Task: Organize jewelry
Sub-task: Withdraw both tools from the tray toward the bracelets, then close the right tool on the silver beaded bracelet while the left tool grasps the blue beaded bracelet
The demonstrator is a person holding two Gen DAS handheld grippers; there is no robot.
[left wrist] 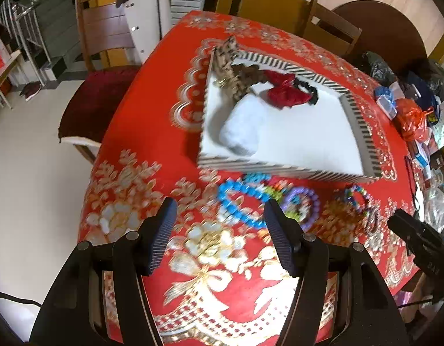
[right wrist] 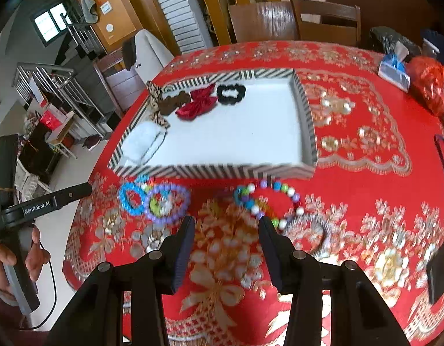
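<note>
A striped box (left wrist: 363, 132) (right wrist: 219, 170) with a white inside sits on the red tablecloth. It holds a red bow (left wrist: 285, 90) (right wrist: 197, 103), a black scrunchie (right wrist: 231, 93), a brown scrunchie (right wrist: 171, 102), a patterned bow (left wrist: 226, 54) and a white fluffy item (left wrist: 242, 129) (right wrist: 142, 142). In front of the box lie a blue bead bracelet (left wrist: 236, 201) (right wrist: 131, 197), a purple bead bracelet (left wrist: 304, 207) (right wrist: 167, 201), a multicolour bead bracelet (left wrist: 357, 197) (right wrist: 268, 201) and a silver bangle (right wrist: 317, 233). My left gripper (left wrist: 219, 219) is open and empty, just short of the blue bracelet. My right gripper (right wrist: 226, 227) is open and empty, just short of the multicolour bracelet.
The red patterned tablecloth (right wrist: 366, 173) covers a round table. Bags and clutter (left wrist: 415, 115) (right wrist: 429, 86) lie at the right edge. Wooden chairs (right wrist: 297, 20) stand behind the table, and one with a dark red cushion (left wrist: 92, 106) stands at the left. The other gripper shows in each view (left wrist: 418, 239) (right wrist: 28, 210).
</note>
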